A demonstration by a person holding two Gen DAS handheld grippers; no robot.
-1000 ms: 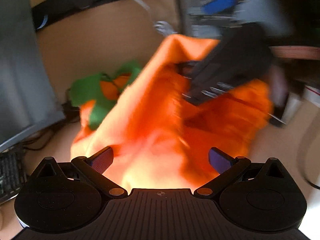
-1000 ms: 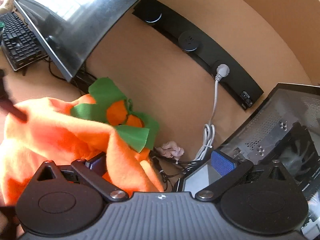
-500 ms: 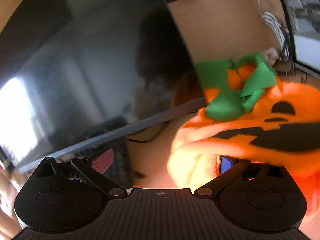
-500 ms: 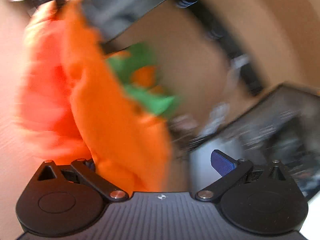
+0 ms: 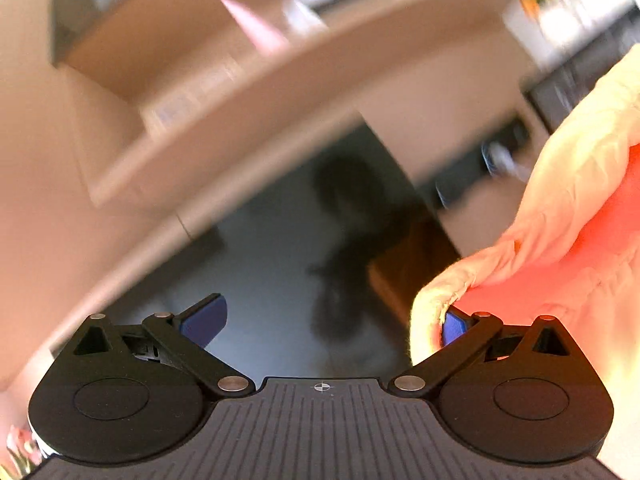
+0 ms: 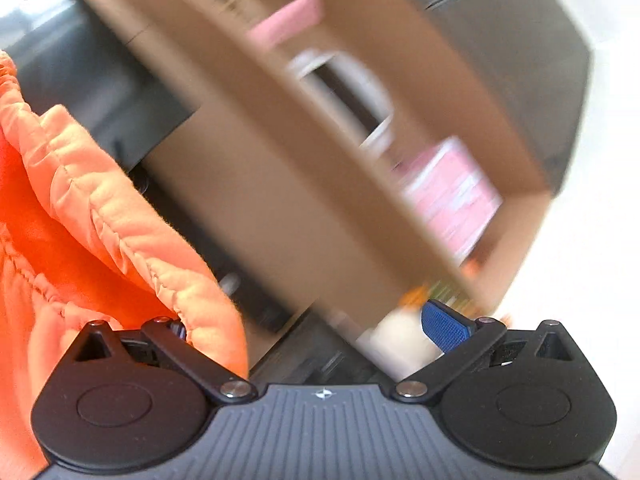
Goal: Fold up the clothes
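Both claws stood wide apart, each with orange fabric draped over a single finger rather than pinched between two. On the left claw the orange garment hung over the inner, right-hand finger; on the right claw the same garment covered the left-hand finger, so the cloth stretched in the air between the two tools.

Half a second earlier the left view had looked down on the pumpkin face and green leaves with the monitor behind; now both cameras had swung upward and blurred, and the face and leaves were gone from sight. That suggested the garment had been lifted off the counter and was being shaken or spread out, an early step before any fold could be laid.

Only the left view showed the dark monitor with a shadowy reflection in it. Only the right view showed the gathered, elastic-like hem of the cloth and pink boxes on a wooden shelf. Neither view showed the counter.
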